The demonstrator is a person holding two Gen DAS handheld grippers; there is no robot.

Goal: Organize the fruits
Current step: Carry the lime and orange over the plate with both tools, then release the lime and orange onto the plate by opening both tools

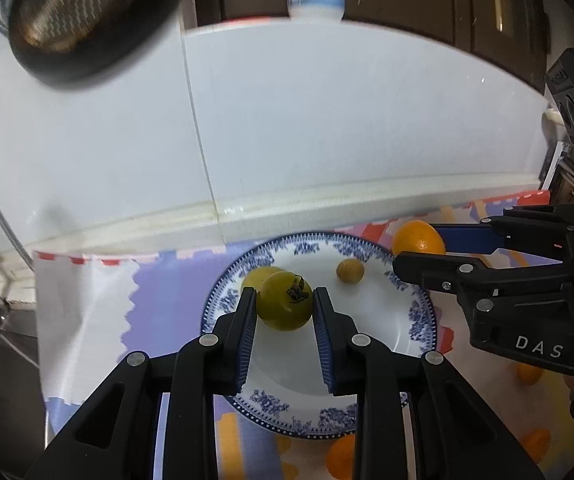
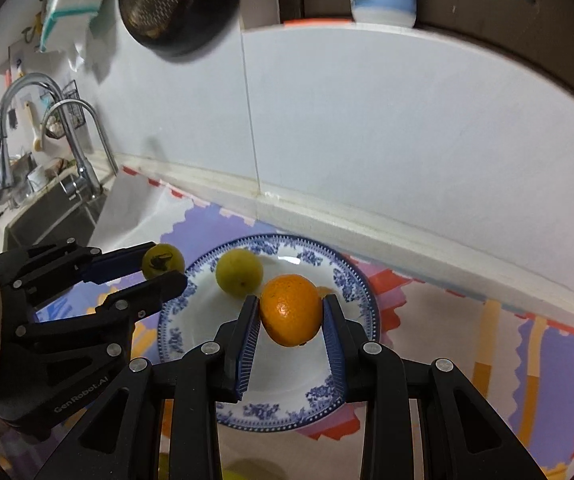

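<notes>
Left gripper [image 1: 285,304] fingers pinching a yellow-green fruit [image 1: 285,301] above the blue-patterned plate [image 1: 415,300], right gripper [image 2: 290,312] fingers clamping an orange [image 2: 291,309] over the same plate, another yellow-green fruit [image 2: 239,271] beyond the fingertips.

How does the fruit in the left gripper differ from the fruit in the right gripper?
The fruit in the left gripper is yellow-green, while the fruit in the right gripper is orange. The green fruit shows a dark dried stem cap; the orange fruit shows only a small pale spot. Both are round and held between gripper pads above the blue-patterned plate.
</notes>
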